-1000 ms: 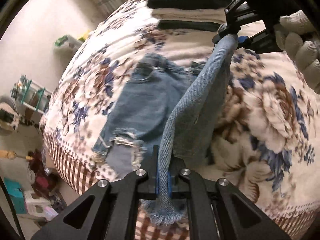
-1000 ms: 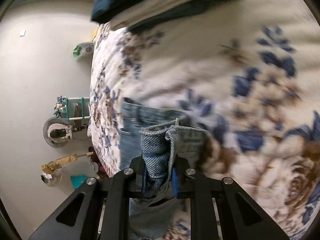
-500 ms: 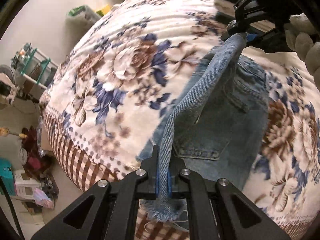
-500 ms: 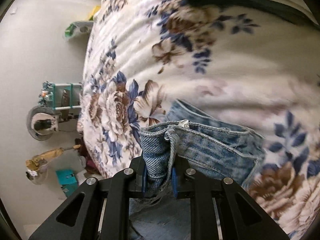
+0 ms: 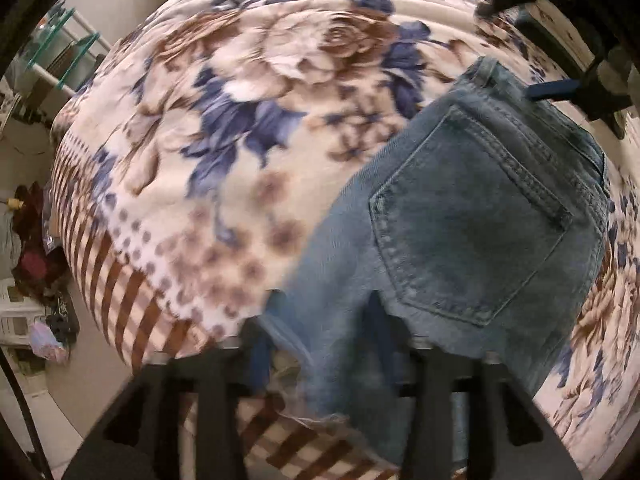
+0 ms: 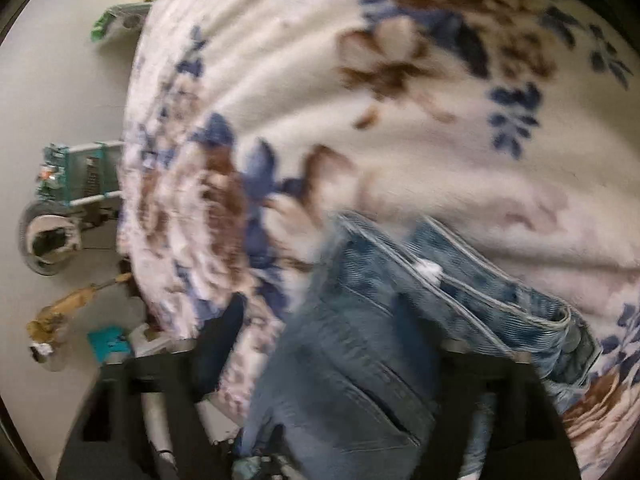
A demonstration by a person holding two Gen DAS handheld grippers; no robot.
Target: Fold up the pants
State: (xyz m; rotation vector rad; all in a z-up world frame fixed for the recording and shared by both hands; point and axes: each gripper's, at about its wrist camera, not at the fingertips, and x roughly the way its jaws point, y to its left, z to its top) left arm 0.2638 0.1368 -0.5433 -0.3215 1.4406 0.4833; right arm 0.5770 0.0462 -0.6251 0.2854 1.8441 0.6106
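The blue denim shorts (image 5: 472,216) lie folded in half on the floral bedspread (image 5: 280,80), back pocket up, frayed hem toward me. My left gripper (image 5: 320,344) is open, its jaws spread wide on either side of the hem. In the right wrist view the waistband end of the shorts (image 6: 400,320) lies flat on the bedspread (image 6: 360,120), and my right gripper (image 6: 332,344) is open with its jaws apart over the denim. The right gripper (image 5: 560,88) also shows at the top right of the left wrist view, beside the waistband.
The bed edge with its brown checked border (image 5: 120,304) drops to the floor on the left. A teal rack (image 6: 76,176) and floor clutter (image 6: 60,320) stand beside the bed.
Both grippers carried the shorts leg over, laid it flat on the other half, then opened and let go. The views are motion-blurred now.
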